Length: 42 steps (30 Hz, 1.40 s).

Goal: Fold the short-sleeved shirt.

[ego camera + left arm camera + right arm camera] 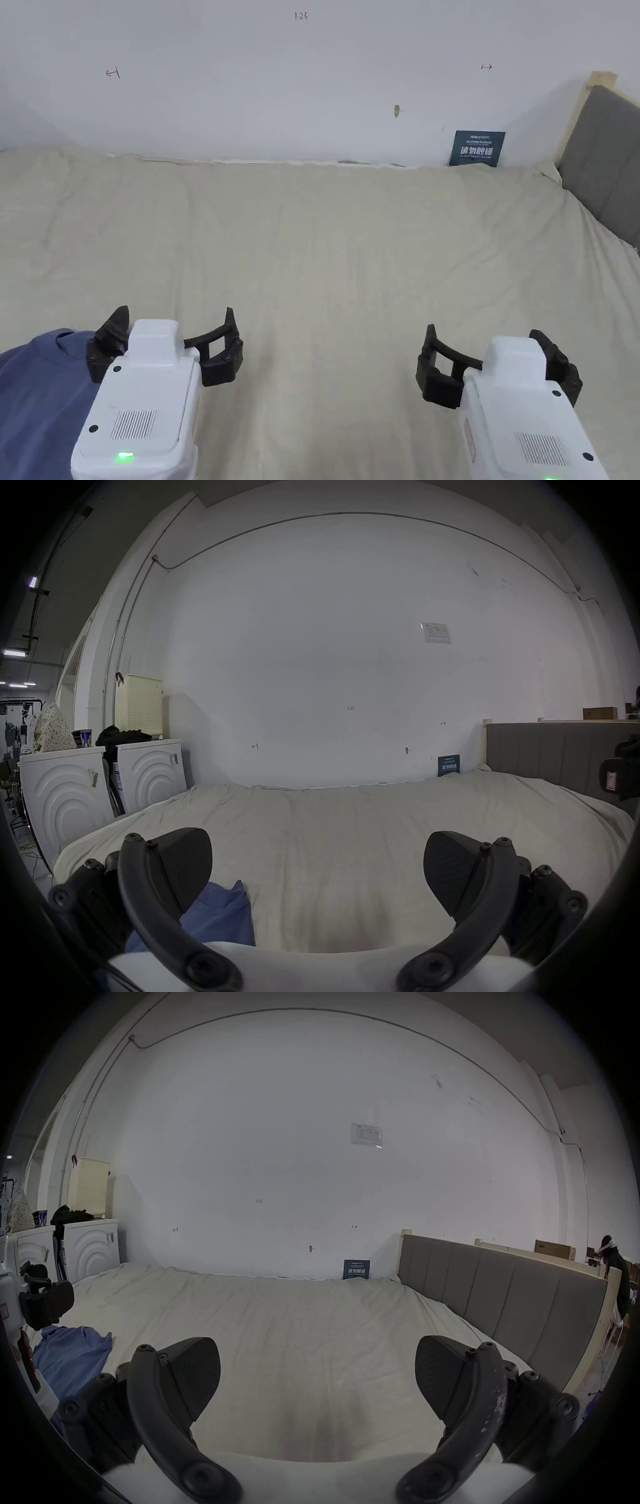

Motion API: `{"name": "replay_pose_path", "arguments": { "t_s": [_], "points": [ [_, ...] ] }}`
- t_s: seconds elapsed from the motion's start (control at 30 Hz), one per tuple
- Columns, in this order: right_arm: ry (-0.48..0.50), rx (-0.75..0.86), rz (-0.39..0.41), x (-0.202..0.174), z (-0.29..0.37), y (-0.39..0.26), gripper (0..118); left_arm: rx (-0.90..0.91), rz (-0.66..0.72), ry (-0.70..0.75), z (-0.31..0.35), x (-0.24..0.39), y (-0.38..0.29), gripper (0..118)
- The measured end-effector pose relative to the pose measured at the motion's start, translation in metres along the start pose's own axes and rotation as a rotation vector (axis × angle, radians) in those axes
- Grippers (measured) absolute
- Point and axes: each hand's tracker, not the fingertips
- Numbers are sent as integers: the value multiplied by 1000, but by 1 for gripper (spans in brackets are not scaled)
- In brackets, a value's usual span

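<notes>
At the near left corner of the bed sheet [325, 250] lies the blue short-sleeved shirt [34, 400], bunched in a soft heap rather than spread flat, with much of it cut off by the edge of the head view. We cannot tell its long axis from this crumple, nor where collar or hem sit.

What the coming move turns on, as we judge it, is that the shirt lies to the left of both tools, so our left gripper [165, 347] is much the nearer one. Its left jaw sits over the shirt's inner edge, while its right jaw is over bare sheet. From the left gripper view, the blue cloth shows low, just under and beside the left-hand pad, not between the pads. Both jaws stand wide apart, holding nothing, and hover above the cloth; we see no contact.

Our right gripper [497, 369] is well apart from the shirt, over the plain middle of the sheet, its jaws likewise spread wide and empty. In the right gripper view, the shirt lies far off to its left, beneath the other tool.

Folding has not begun. We reckon the shirt must first be pulled toward the open middle and flattened.
</notes>
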Motion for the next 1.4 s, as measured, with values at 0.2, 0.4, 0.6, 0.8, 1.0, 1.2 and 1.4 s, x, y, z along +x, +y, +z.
{"name": "replay_pose_path", "arguments": {
  "t_s": [0.2, 0.4, 0.6, 0.8, 1.0, 1.2, 1.4],
  "points": [
    [-37, 29, 144, -10, 1, 9, 116, -38, 110, 5, -4, 6, 4, 118],
    [-346, 289, 866, -58, 11, 9, 117, -146, 1196, -214, -12, -40, 7, 118],
    [-446, 449, 1028, -67, 18, 3, 117, -157, 1371, -208, 38, -28, 12, 118],
    [-161, 150, 363, -27, 14, 31, 117, -13, 320, -42, 36, 0, 29, 118],
    [-7, 20, 4, -3, 7, 21, 117, 38, -36, 27, -17, 22, 15, 118],
    [4, 17, -25, -3, 8, 20, 117, 26, -29, 53, -60, -32, -19, 118],
    [5, 21, -12, -5, 8, 22, 117, 31, -11, 47, -2, 14, 9, 118]
  ]
}}
